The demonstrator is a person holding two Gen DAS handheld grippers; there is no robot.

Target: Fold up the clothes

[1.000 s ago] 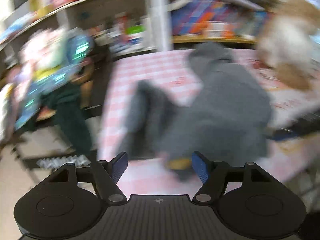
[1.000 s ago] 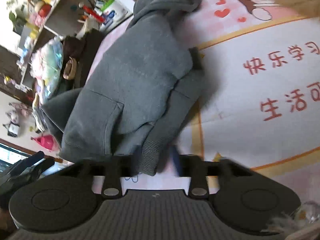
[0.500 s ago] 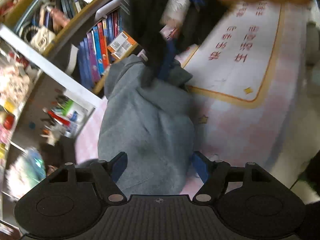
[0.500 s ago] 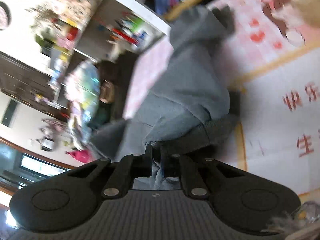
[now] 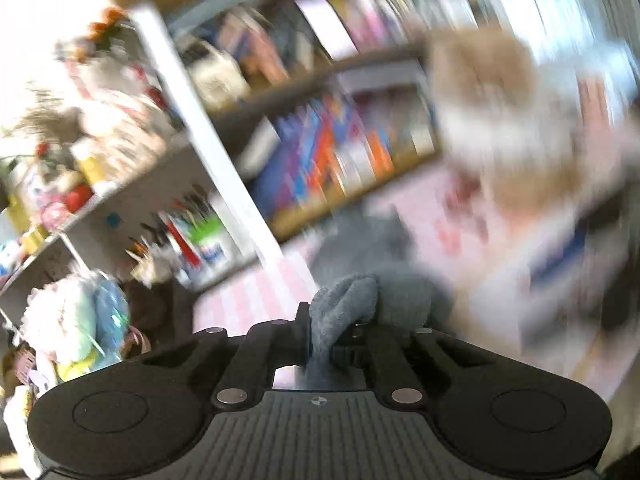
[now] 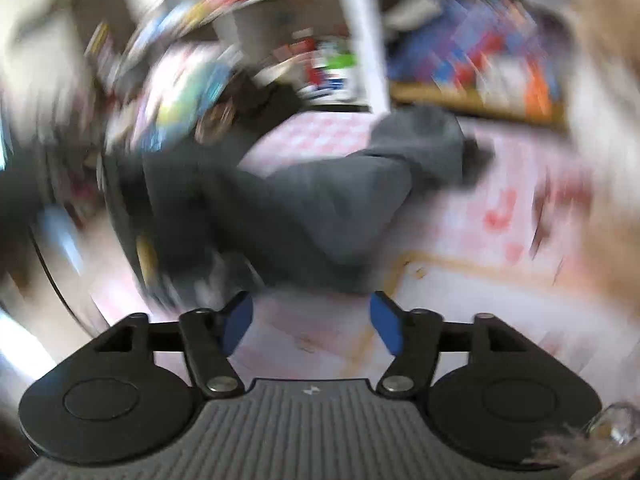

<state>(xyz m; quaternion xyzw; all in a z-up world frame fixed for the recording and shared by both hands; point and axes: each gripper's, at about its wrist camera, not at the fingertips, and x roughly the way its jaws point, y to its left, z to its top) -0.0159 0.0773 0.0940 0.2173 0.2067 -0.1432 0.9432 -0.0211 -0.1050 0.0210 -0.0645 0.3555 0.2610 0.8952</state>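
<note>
A grey hoodie lies on the pink checked table cover, its hood toward the shelves. My left gripper is shut on a bunched fold of the grey hoodie and holds it lifted in front of the camera. My right gripper is open and empty, its blue pads just short of the hoodie's near edge. Both views are blurred by motion.
Bookshelves full of books and toys stand behind the table. A plush toy sits at the left. A blurred tan and white shape is at the right. The printed mat's orange border runs across the table.
My left gripper was open and has shut on a fold of the hoodie and lifted it. My right gripper was shut on the hoodie's cuff and has let go and opened. Both views swung.
</note>
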